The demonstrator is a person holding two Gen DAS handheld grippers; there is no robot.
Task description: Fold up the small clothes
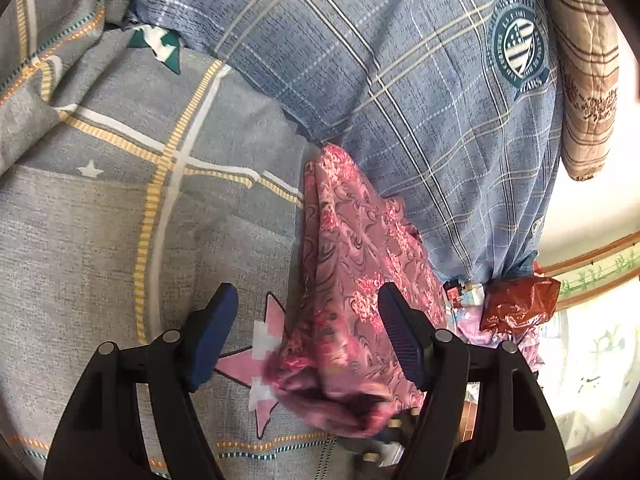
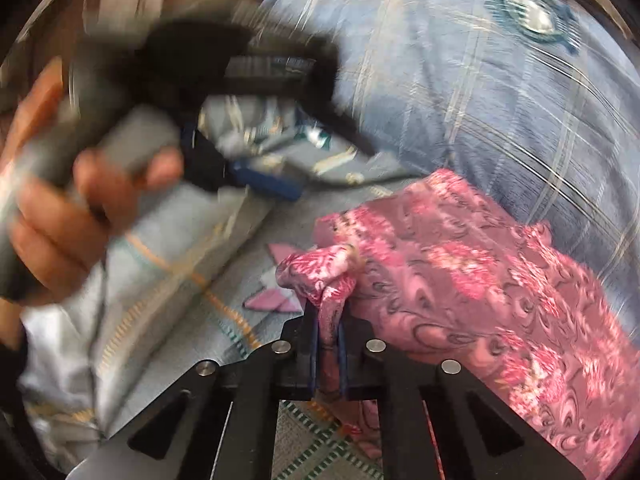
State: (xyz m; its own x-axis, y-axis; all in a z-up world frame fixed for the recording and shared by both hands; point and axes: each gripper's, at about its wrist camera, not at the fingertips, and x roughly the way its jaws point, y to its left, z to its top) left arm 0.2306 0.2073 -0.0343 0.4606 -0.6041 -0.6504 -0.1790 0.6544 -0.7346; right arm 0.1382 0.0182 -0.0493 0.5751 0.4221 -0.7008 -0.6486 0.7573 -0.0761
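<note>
Right gripper fingers clamped on a bunched corner of the pink floral garment. Left gripper wide open, holding nothing. Garment lies crumpled on the bed; folding barely started.

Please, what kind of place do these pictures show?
Most likely a bedroom at home, with the work done on a bed. A grey patterned bedsheet covers the surface, a blue plaid pillow lies at its far end, and a quilted blanket is beside it.
</note>
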